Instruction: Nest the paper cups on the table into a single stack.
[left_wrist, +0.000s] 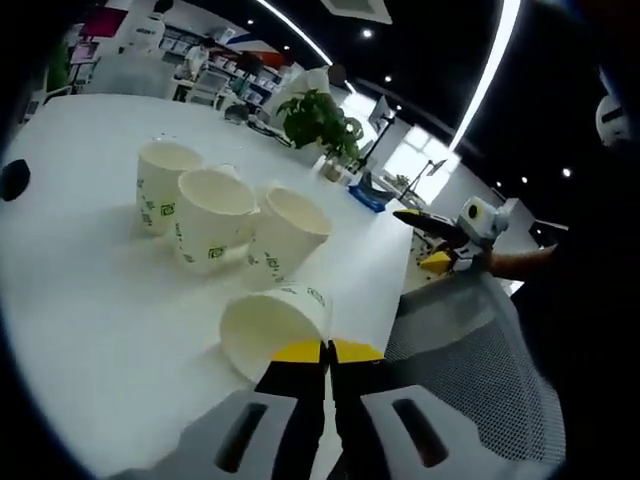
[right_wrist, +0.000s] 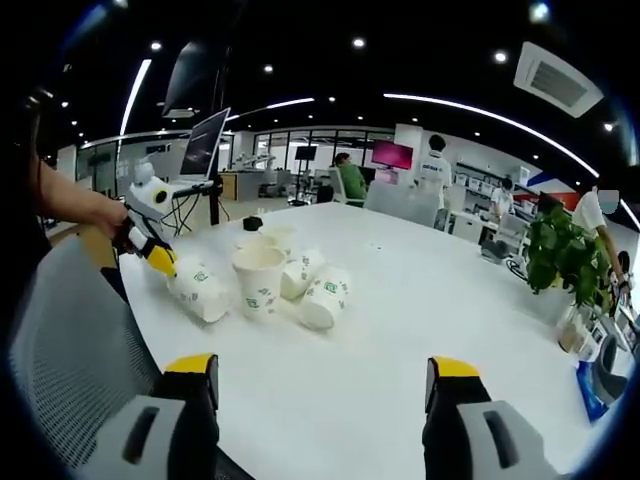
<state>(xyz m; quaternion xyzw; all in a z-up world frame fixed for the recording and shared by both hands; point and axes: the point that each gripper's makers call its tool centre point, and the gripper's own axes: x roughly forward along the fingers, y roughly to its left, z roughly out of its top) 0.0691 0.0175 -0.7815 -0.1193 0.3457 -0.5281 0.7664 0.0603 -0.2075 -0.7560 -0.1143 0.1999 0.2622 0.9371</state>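
Observation:
Several white paper cups with green print stand and lie in a cluster on the white table (left_wrist: 80, 300). In the left gripper view, two upright cups (left_wrist: 165, 185) (left_wrist: 212, 215) and a tilted cup (left_wrist: 285, 235) sit beyond a cup lying on its side (left_wrist: 272, 330). My left gripper (left_wrist: 328, 352) is shut at that lying cup's rim, apparently pinching the wall. In the right gripper view, the left gripper (right_wrist: 160, 260) touches the lying cup (right_wrist: 200, 290), next to an upright cup (right_wrist: 258, 280) and other lying cups (right_wrist: 325, 298). My right gripper (right_wrist: 322, 368) is open over bare table, short of the cluster.
A grey mesh chair (right_wrist: 70, 340) stands at the table's near edge. A potted plant (right_wrist: 560, 260) sits at the far right corner. A small black object (right_wrist: 253, 222) lies behind the cups. A monitor (right_wrist: 205, 145) and several people are in the background.

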